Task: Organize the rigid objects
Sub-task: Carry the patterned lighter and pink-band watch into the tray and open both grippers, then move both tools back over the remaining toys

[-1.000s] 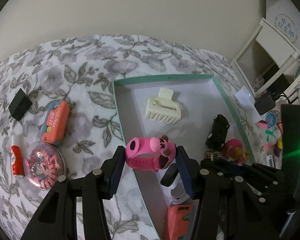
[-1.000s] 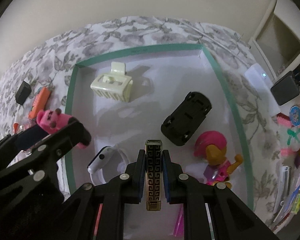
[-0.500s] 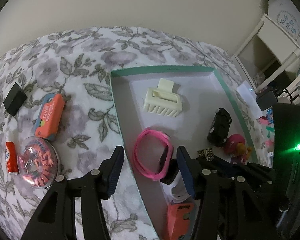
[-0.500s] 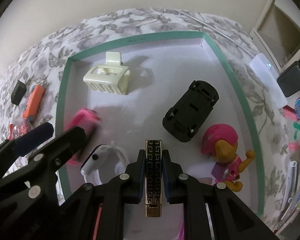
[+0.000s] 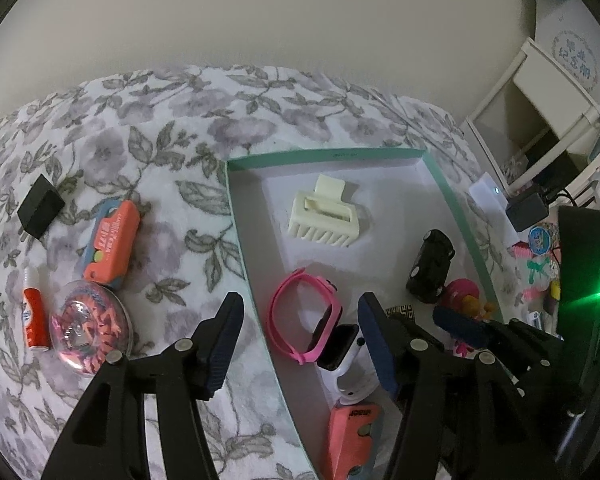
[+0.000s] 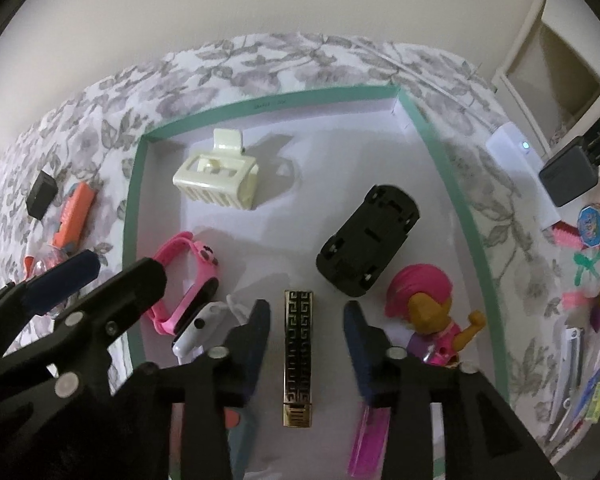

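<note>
Inside the teal-rimmed tray [image 6: 134,216] on the floral-covered counter [image 5: 172,152], I log the following. My right gripper [image 6: 306,322] hangs over the tray's near end with its jaws released; the black-and-gold patterned bar [image 6: 299,354] lies flat on the tray floor between the blue pads, touching neither. My left gripper [image 5: 300,332] is also spread wide and grasps nothing: its left pad sits over the cloth outside the tray's left wall, its right pad over the tray interior.

The pink watch band [image 5: 304,316] lies in the tray close to the left wall, its near end resting against a white smartwatch [image 5: 342,354]. An orange clip-like item [image 5: 350,436] sits at the near end just beyond the smartwatch. The cream hair claw [image 6: 218,178] rests toward the tray's far left corner. The black toy car [image 6: 368,238] lies on its roof, wheels up, right of centre. A pink-haired figurine [image 6: 428,312] lies just beside the car, near the right wall. A magenta comb-like piece [image 6: 368,436] shows under my right pad; I cannot tell what it is.

Outside the tray, on the counter's left side: a black block [image 5: 40,210], an orange case [image 5: 110,244], a red-and-white tube [image 5: 34,314], and a clear round dome [image 5: 90,328] with orange contents.
</note>
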{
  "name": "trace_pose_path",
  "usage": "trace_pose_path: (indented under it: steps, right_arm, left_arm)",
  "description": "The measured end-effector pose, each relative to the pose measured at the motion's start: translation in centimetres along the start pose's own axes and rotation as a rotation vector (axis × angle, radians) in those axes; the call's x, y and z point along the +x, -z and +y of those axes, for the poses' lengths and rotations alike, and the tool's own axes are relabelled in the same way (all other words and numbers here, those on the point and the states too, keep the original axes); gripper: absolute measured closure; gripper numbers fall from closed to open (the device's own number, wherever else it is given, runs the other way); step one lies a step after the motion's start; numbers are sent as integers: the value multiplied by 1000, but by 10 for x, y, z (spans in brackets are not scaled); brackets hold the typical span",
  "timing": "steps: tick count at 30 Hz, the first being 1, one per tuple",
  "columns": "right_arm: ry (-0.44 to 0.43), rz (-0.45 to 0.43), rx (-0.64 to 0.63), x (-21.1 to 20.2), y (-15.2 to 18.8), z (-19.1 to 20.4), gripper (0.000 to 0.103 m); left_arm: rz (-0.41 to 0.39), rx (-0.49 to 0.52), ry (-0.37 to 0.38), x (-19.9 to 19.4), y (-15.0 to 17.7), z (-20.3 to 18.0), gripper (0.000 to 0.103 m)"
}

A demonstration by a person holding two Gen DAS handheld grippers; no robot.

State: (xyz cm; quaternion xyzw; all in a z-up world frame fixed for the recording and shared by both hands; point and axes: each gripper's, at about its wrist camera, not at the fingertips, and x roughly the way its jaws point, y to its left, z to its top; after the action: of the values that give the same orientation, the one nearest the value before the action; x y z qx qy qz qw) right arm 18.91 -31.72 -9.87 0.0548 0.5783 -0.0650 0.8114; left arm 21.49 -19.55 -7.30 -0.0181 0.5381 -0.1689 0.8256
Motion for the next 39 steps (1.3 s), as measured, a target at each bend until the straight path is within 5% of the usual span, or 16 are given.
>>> trace_pose_path:
  steps: [3,8,15,18,21,32,39]
  right_arm:
    - [12,-12,1,-4,-2,0,59]
    - [30,-32,7,-10,-3,-3,41]
    - [47,-75,30,-14,-6,-8,24]
    - [47,-90,31,-16,-6,-7,19]
    - [58,-98,21,-15,-6,-6,1]
    - [75,-181,18,-23,-8,-4,0]
    - [12,-258,20,-36,-11,5,0]
  left_arm:
    - [-11,-19,-15,-5,-3,5,42]
    - [-40,-61,-64,-13,-8,18,30]
    - [-50,-101,-152,-13,-10,36,29]
    - [-55,-115,-169,-12,-10,40,16]
    - [-70,-124,-183,-14,-10,43,12]
    - [-70,-192,-182,-16,-11,60,12]
    - [-85,-239,-173,-25,-15,76,12]
